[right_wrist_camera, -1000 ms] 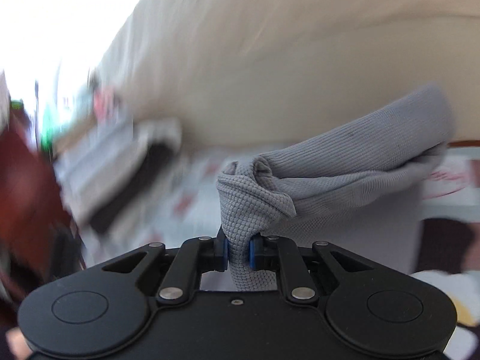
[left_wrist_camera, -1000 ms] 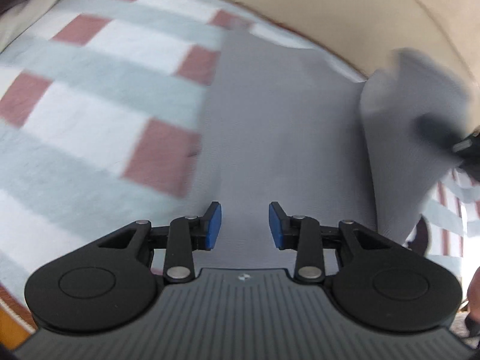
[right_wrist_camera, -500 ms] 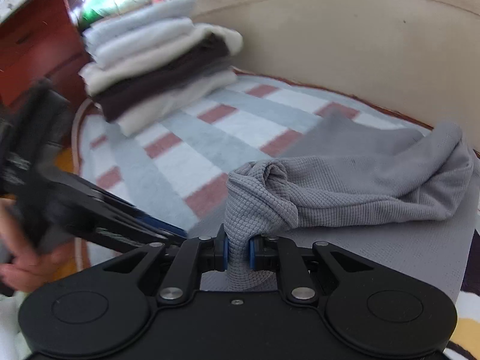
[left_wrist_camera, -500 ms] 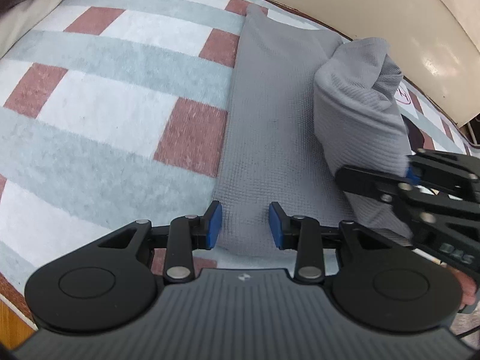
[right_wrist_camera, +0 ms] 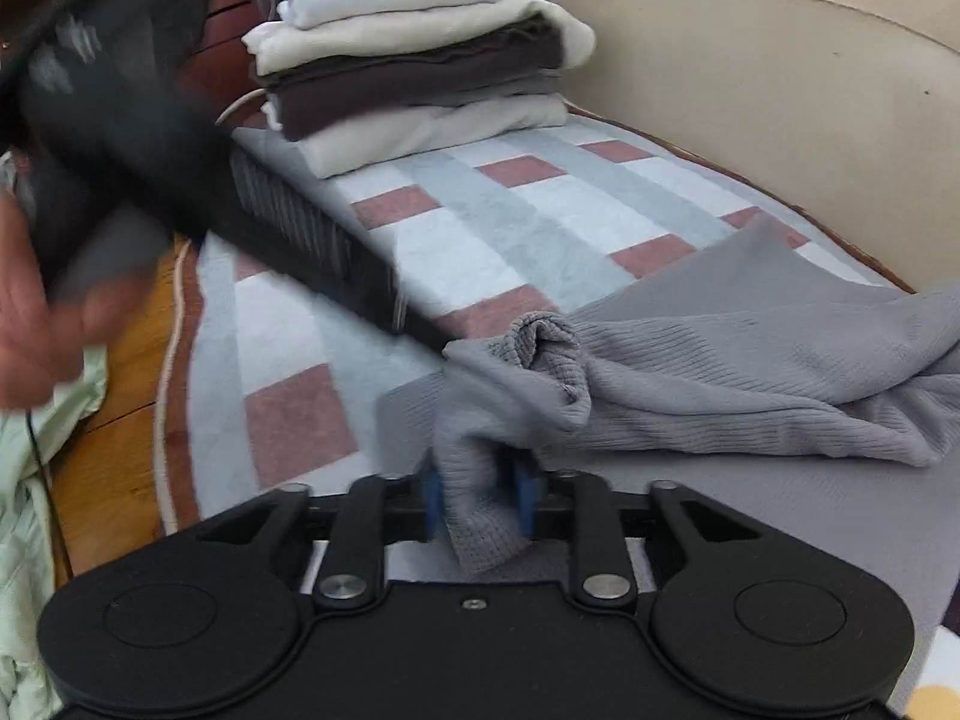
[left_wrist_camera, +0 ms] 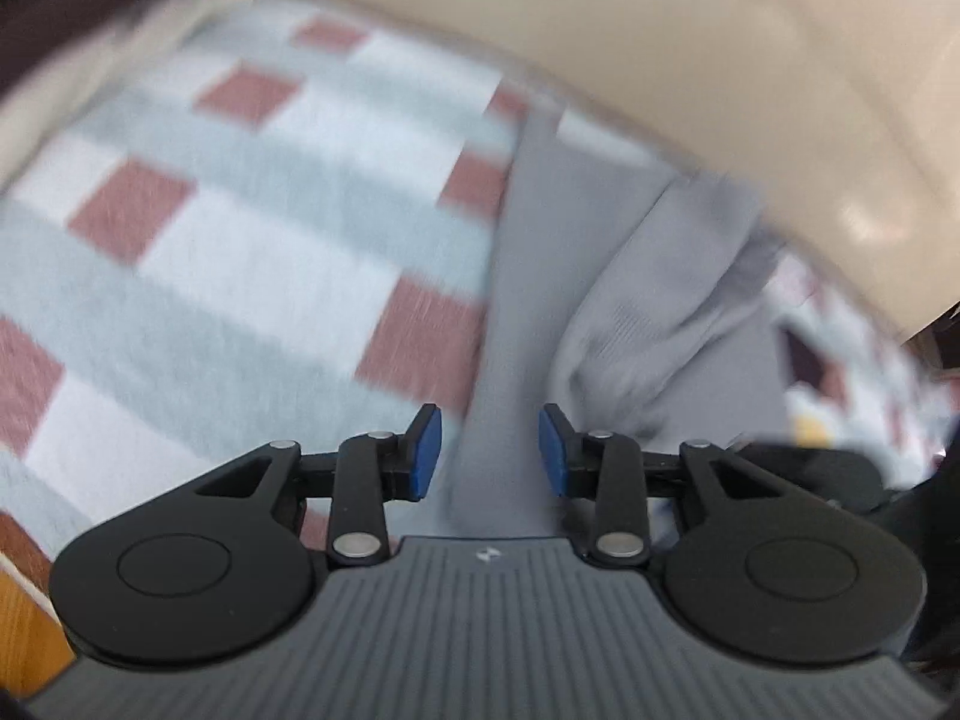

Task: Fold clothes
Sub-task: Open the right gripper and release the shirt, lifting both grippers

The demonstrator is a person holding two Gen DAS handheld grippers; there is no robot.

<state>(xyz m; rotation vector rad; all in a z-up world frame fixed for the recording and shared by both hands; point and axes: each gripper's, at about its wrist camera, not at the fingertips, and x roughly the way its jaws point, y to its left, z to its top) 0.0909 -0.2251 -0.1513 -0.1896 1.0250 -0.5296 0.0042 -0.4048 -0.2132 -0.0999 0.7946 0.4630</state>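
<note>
A grey knit garment (right_wrist_camera: 750,360) lies on a checked blanket (right_wrist_camera: 540,222), its near part folded over in a bunched roll. My right gripper (right_wrist_camera: 477,495) has its jaws slightly parted around a hanging fold of that garment. In the left wrist view the garment (left_wrist_camera: 522,276) runs away from me as a flat strip with the bunched fold (left_wrist_camera: 660,300) on its right. My left gripper (left_wrist_camera: 489,456) is open and empty just above the garment's near edge. The left gripper's body (right_wrist_camera: 180,138) crosses the right wrist view at upper left, blurred.
A stack of folded clothes (right_wrist_camera: 420,54) stands at the blanket's far left corner. A beige padded headboard (right_wrist_camera: 780,90) runs along the back. A wooden floor (right_wrist_camera: 120,372) and a pale green cloth (right_wrist_camera: 30,480) lie off the left edge.
My right gripper has lowered the fold onto the garment and its jaws have loosened from tightly shut. My left gripper has shifted, its view now blurred; it remains open.
</note>
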